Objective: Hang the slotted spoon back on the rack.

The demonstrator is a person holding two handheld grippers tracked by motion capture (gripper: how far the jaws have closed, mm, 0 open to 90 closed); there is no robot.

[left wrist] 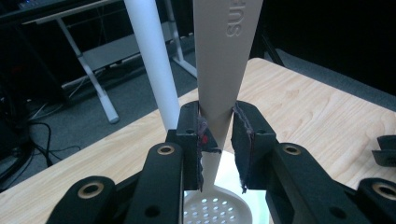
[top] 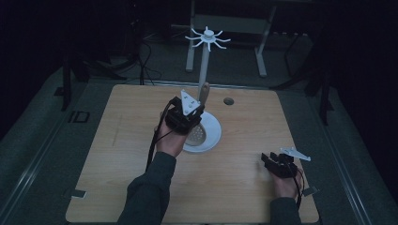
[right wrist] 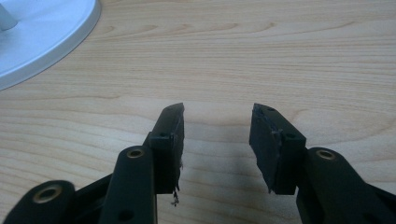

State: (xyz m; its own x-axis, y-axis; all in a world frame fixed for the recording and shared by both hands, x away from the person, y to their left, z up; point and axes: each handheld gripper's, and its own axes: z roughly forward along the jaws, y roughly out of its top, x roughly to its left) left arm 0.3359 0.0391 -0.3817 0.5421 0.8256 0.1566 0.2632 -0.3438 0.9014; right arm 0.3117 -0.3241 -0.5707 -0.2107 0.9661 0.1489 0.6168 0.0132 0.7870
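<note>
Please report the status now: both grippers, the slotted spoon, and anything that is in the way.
Left gripper shut on slotted spoon handle, over white stand base. Right gripper open, low over table. Stand pole close beside spoon.

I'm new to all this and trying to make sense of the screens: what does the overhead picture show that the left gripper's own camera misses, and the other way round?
The high view alone shows the rack's hook crown, the person's sleeves, and the right gripper resting open low on the table. The left gripper view alone shows raised lettering on the handle and the pads pinching it. Both show the left gripper shut on the slotted spoon, its perforated bowl over the white base, and the white pole.
</note>
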